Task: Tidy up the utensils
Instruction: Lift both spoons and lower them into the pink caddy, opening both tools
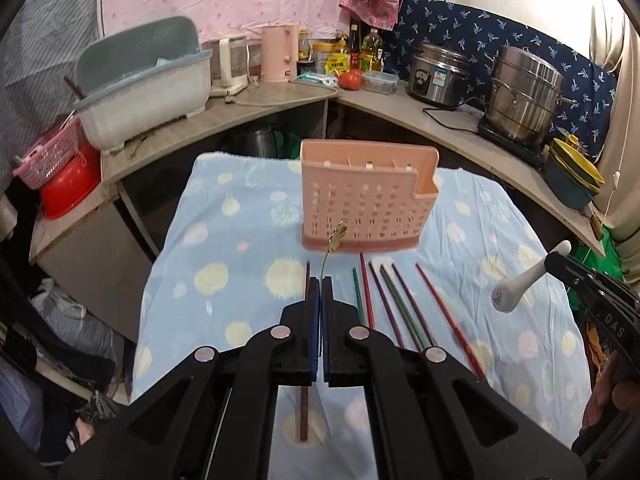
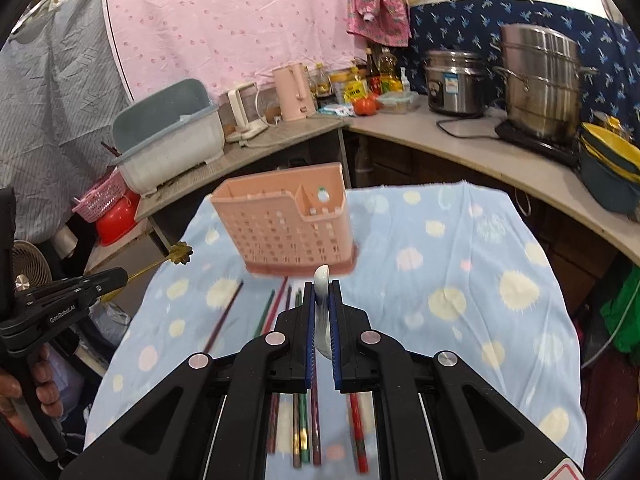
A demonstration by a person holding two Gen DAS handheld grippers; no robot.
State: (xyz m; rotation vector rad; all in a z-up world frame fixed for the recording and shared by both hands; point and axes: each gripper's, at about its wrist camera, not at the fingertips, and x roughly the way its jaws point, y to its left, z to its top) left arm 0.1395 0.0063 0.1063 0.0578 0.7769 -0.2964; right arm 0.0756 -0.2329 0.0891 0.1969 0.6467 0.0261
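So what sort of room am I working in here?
Most likely a small home kitchen: a rice cooker and steel steamer pot stand on the corner counter, with oil bottles and a kettle nearby.

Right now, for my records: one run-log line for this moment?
left gripper: shut on gold fork | right gripper: shut on white spoon | chopsticks: on cloth | holder: upright

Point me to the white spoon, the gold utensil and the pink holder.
white spoon (image 1: 516, 285): left wrist view, on its handle near the bowl.
gold utensil (image 2: 181, 253): right wrist view, on its flower-shaped end.
pink holder (image 1: 362, 200): left wrist view, on its perforated front wall.
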